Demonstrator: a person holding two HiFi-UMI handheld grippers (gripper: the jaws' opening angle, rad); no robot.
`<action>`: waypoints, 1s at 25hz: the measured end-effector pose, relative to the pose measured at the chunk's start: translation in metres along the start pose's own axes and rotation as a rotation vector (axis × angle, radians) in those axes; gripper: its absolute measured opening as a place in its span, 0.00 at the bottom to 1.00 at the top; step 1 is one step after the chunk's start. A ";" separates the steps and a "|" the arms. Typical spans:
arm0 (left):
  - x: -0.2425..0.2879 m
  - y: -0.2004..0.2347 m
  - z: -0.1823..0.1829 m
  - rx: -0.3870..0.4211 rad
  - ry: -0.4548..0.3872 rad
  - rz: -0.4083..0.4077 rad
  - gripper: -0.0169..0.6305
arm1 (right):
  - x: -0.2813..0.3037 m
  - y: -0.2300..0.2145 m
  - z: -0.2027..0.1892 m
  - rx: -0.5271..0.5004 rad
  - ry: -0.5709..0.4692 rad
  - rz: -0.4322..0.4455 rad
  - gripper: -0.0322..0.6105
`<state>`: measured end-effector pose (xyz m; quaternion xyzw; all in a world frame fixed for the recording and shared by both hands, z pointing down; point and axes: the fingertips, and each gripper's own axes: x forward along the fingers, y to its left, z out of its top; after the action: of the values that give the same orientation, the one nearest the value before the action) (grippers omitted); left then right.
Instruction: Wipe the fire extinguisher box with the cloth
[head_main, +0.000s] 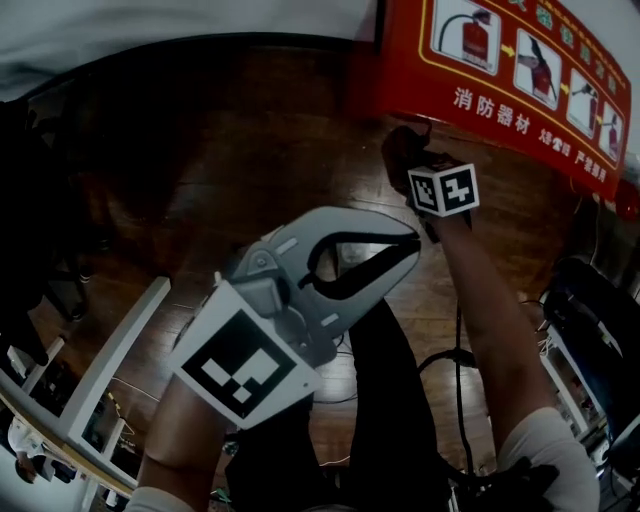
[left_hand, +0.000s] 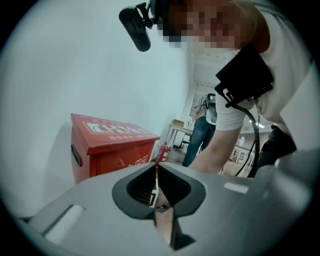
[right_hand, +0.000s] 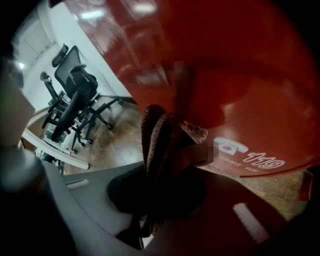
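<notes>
The red fire extinguisher box (head_main: 520, 70) stands on the wooden floor (head_main: 230, 140), at the floor's edge against the white wall (left_hand: 60, 65). The right tongs (right_hand: 162, 160) are clamped on a dark, bunched cloth (right_hand: 160, 135) and press it to a printed face of the box near its edge, so wiping looks under way. The left tongs (head_main: 408, 248) are closed on nothing, apart from the box. The next move likely calls for a steady sweep across that face, keeping the cloth in contact.

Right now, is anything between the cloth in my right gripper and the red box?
Nothing visible. The cloth, clamped in the right gripper, sits right at the box; contact is unclear. The left gripper is off to the side, shut.
</notes>
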<state>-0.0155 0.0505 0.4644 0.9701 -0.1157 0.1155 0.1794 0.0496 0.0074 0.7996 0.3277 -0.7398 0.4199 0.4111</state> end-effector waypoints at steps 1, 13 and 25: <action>-0.004 -0.005 0.007 0.008 -0.002 -0.003 0.04 | -0.017 0.011 0.007 -0.009 -0.014 0.006 0.13; -0.045 -0.051 0.072 0.021 -0.046 -0.010 0.04 | -0.174 0.105 0.100 -0.071 -0.242 0.029 0.13; -0.053 -0.034 0.046 -0.029 -0.077 0.049 0.04 | -0.090 0.075 0.095 0.051 -0.195 0.021 0.13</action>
<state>-0.0482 0.0737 0.3977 0.9680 -0.1482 0.0807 0.1859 -0.0043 -0.0324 0.6645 0.3694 -0.7689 0.4090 0.3241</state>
